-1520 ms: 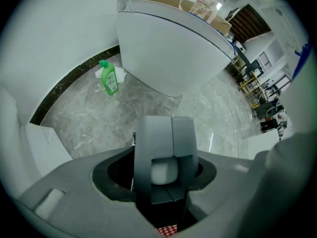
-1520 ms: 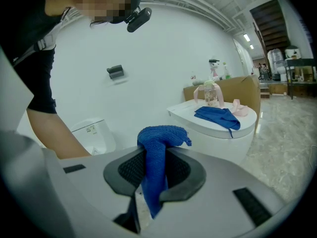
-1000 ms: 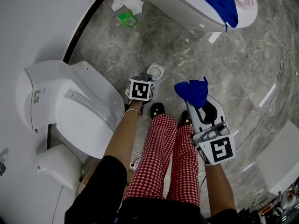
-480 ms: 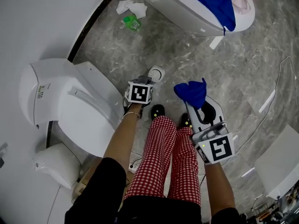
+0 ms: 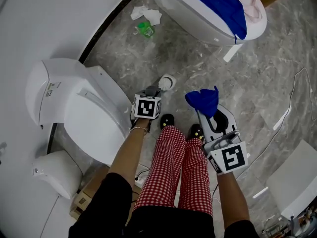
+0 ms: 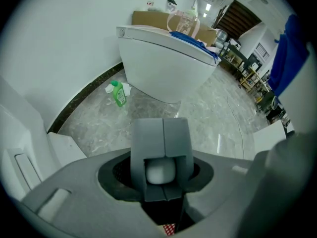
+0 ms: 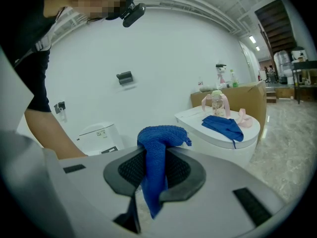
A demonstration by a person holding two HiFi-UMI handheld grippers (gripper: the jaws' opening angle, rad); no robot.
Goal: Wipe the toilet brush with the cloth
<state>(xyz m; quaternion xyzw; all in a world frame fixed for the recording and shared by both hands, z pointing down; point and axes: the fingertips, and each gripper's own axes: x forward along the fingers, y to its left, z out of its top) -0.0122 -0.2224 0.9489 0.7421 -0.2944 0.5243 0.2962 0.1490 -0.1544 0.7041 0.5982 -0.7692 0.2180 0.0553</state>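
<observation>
Head view, left tongs (image 5: 150, 94) gripping toilet brush handle (image 6: 161, 143), right tongs (image 5: 210, 114) pinching blue cloth (image 5: 204, 99), toilet label (image 5: 52, 88) unreadable

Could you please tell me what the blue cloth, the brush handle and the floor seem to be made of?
Blue cloth: soft knitted or terry fabric, matte; its looped weave shows.
Brush handle: probably moulded plastic, matte grey with a white end; smooth, seamed surface.
Floor: likely polished marble or marble-look tile; grey veining and glossy reflections.
</observation>
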